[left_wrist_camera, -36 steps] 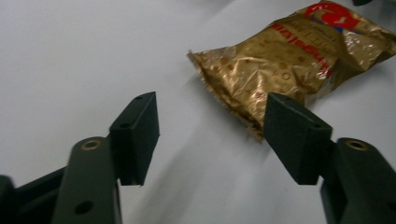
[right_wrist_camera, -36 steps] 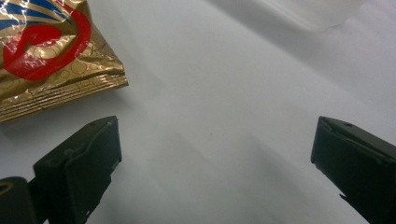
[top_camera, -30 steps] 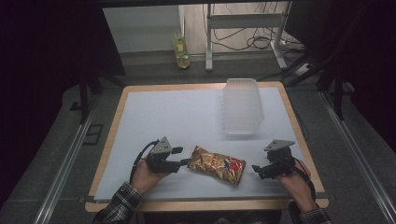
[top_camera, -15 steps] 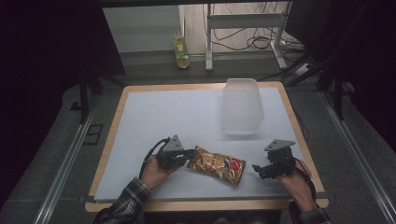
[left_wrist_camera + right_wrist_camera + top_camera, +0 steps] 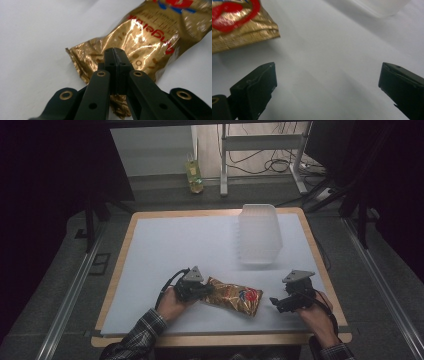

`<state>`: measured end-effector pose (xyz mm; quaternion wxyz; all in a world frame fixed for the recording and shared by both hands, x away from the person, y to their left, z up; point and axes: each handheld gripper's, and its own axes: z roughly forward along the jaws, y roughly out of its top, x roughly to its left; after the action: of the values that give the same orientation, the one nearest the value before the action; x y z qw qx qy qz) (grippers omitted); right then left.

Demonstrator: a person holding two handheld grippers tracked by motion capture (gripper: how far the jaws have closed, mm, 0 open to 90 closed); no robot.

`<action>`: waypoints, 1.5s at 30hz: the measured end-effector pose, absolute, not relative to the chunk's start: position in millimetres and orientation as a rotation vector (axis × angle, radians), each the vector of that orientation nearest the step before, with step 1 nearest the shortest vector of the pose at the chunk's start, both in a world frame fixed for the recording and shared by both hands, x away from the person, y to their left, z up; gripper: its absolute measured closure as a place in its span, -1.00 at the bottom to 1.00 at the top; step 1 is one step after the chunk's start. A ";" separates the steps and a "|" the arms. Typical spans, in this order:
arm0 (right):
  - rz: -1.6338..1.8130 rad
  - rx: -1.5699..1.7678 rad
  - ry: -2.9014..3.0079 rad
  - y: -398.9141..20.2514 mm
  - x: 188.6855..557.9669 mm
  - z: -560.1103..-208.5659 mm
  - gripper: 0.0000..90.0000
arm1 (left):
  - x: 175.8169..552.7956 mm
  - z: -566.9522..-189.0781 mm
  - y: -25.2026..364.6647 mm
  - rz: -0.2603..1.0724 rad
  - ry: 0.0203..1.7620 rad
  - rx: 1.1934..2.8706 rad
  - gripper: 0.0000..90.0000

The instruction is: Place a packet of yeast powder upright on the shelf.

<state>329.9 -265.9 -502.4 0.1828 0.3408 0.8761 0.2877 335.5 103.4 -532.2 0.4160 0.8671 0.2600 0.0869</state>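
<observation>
A: Left gripper [image 5: 115, 53]?
B: Jaws pinched on the near end of the snack bag [image 5: 140, 42], which lies on the white table [image 5: 175, 245]. Crinkled gold foil, red lettering upside down, unreadable.
A: Right gripper [image 5: 325, 82]?
B: Spread, the bag's other end just beyond its jaws.

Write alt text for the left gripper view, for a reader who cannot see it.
The left gripper has its two black fingers pressed together, pinching the near edge of a crinkled gold snack bag. The bag lies on a plain white table surface, its red and blue print running off the top of the picture.
</observation>
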 end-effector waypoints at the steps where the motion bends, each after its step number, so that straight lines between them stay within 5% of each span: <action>1: 0.820 0.963 2.476 -265.7 328.6 -501.1 -0.96 | 333.4 -533.4 103.9 0.240 0.660 2.178 1.00; 30: 1.165 1.043 2.702 -238.1 313.1 -488.5 -0.94 | 315.9 -542.0 111.3 0.309 0.718 2.240 1.00; 45: 1.235 1.225 2.764 -203.0 346.5 -490.3 -0.86 | 310.1 -542.1 112.5 0.278 0.725 2.228 1.00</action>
<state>346.5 -203.0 -490.3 -0.0622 0.3745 0.8447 0.3773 310.1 112.5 -542.1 0.3810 0.8731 0.2840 0.1090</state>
